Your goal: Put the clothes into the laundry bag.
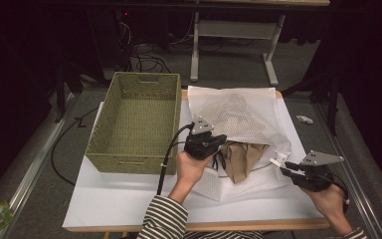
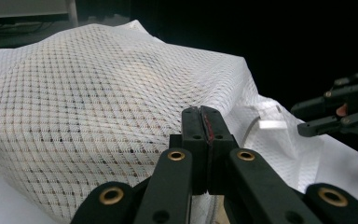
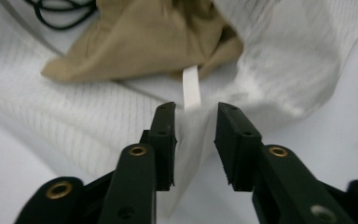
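A white mesh bag (image 1: 238, 114) lies on the white table (image 1: 114, 199), and a tan cloth (image 1: 241, 159) pokes out of its open mouth. My left gripper (image 1: 222, 144) sits at the mouth's upper lip. In the left gripper view its jaws (image 2: 204, 116) are pressed together, and the mesh (image 2: 98, 93) bunches up at their tips. My right gripper (image 1: 284, 168) hovers at the bag's right corner. Its jaws (image 3: 195, 109) stand apart, and a white tab (image 3: 191, 88) lies just beyond their tips. The tan cloth (image 3: 140, 37) lies behind that tab.
An empty woven green basket (image 1: 124, 163) stands on the left part of the table, close to the left hand. A black cable (image 1: 165, 164) trails from the left gripper beside it. A small white object (image 1: 304, 119) lies on the floor at the right.
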Demonstrator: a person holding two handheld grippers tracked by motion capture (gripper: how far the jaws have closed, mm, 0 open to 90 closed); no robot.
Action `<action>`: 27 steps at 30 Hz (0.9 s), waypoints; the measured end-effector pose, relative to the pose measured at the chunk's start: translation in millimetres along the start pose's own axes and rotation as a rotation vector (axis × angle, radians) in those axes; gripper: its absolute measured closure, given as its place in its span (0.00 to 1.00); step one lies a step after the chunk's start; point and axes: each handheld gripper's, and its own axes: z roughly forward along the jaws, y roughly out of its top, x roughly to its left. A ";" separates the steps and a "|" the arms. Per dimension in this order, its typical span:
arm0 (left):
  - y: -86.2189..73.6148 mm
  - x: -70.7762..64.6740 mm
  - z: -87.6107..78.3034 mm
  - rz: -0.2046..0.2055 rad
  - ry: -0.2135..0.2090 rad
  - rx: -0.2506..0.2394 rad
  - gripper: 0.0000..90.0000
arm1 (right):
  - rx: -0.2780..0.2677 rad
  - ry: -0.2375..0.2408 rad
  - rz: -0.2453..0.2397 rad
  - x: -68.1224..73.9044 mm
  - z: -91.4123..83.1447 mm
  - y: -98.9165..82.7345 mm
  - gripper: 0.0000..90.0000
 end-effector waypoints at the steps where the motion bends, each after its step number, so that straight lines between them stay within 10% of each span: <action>1: 0.3 -0.3 0.2 0.001 -0.002 0.000 1.00 | -0.013 -0.003 -0.003 1.0 -1.4 4.2 0.72; 6: 0.7 -1.5 0.5 0.001 -0.003 0.003 1.00 | -0.035 0.044 -0.042 12.6 5.6 24.1 0.65; 18: 0.3 -2.9 3.0 -0.005 -0.020 0.003 1.00 | 0.106 0.120 -0.083 31.8 85.8 36.3 0.50; 27: -1.4 -9.1 7.3 0.008 -0.035 0.008 1.00 | 0.075 0.079 -0.148 36.6 113.9 47.6 0.99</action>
